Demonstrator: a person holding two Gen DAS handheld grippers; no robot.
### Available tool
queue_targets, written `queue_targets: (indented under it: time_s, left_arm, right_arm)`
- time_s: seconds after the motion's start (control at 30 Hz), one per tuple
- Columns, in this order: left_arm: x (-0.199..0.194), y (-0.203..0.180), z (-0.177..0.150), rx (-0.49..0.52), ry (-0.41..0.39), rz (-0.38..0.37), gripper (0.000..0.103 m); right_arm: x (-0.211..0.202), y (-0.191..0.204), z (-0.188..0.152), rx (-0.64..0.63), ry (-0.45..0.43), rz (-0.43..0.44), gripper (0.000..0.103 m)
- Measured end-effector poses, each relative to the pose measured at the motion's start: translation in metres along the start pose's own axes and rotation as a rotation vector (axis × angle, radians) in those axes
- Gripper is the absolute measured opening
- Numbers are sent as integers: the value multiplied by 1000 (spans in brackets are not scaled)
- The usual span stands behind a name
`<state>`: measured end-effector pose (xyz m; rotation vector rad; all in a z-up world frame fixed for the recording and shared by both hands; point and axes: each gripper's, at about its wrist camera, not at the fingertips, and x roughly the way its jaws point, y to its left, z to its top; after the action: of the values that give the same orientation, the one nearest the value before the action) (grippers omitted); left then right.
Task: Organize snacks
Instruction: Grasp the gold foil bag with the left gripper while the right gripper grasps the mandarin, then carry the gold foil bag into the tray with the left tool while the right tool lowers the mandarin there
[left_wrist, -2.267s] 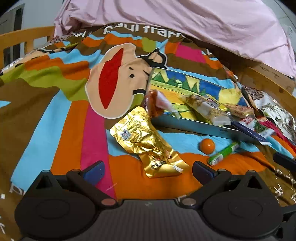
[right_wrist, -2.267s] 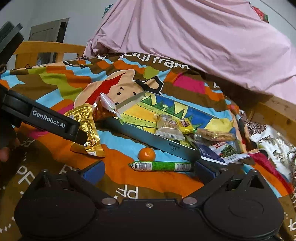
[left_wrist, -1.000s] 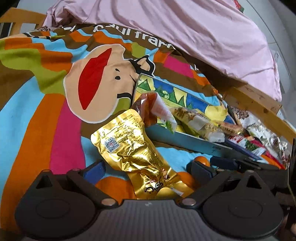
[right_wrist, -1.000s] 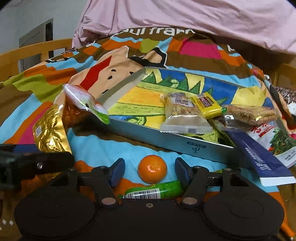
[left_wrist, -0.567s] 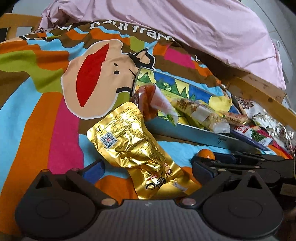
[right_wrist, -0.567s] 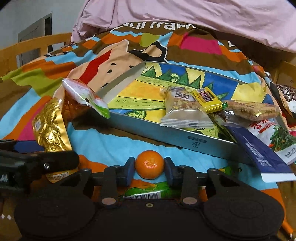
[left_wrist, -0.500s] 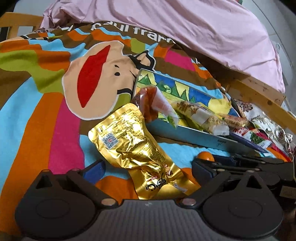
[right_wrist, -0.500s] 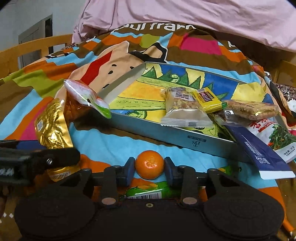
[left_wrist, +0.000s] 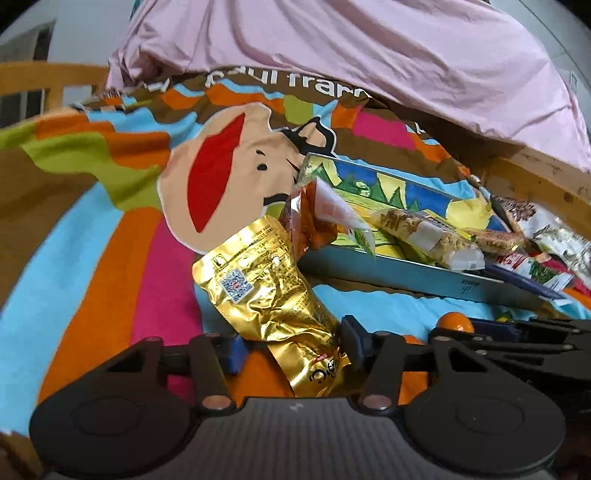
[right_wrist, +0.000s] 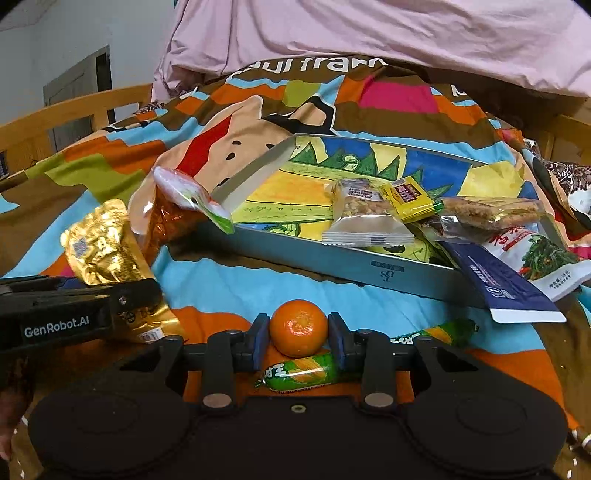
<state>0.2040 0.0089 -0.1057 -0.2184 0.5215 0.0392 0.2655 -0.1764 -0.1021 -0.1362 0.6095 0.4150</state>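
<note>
My right gripper (right_wrist: 298, 341) is shut on a small orange tangerine (right_wrist: 298, 333), held just above a green corn sausage (right_wrist: 306, 373) on the blanket. My left gripper (left_wrist: 293, 349) has its jaws closing around the lower end of a crumpled gold foil pouch (left_wrist: 269, 295); the pouch also shows in the right wrist view (right_wrist: 107, 254). A shallow tray with a colourful drawing (right_wrist: 388, 275) holds several snack bars. An orange-and-white snack bag (right_wrist: 177, 206) leans on the tray's left corner.
A blue packet (right_wrist: 498, 291) and a green-vegetable packet (right_wrist: 546, 258) overhang the tray's right end. The colourful cartoon blanket (left_wrist: 110, 229) covers the bed, a pink duvet (left_wrist: 369, 55) lies behind, and wooden rails (right_wrist: 66, 114) run along the sides.
My right gripper closed on the tangerine and lifted it slightly. My left gripper's jaws narrowed around the gold pouch's lower end.
</note>
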Motion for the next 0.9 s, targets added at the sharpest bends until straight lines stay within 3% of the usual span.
queue_targets:
  time_s: [0.2,0.37,0.57,0.7,0.77,0.9]
  left_arm:
    - [-21,-16,-6,9,-21,66,36]
    - [-36,-27,-8,30,-39,92,33]
    - [-56,-30,-4,-21,-70,102,31]
    - [-67,-36,2,-39,-85,105,19]
    - [-71,-40,6,-37,-88,101,19]
    - [-65,-48,5,3,-38,108,18]
  right_arm:
    - [-3,6,-3,-48,-15,-6,36]
    - [-15,7,-4,-53,-30,-3,36]
    - [-42,4,-2,-52,-65,-7,36]
    - [-66,4,1,-76,-113,-21,36]
    - [-78,2,2,-70,-133,-28,36]
    - [-94,-5,2,-42,-148,-38,36]
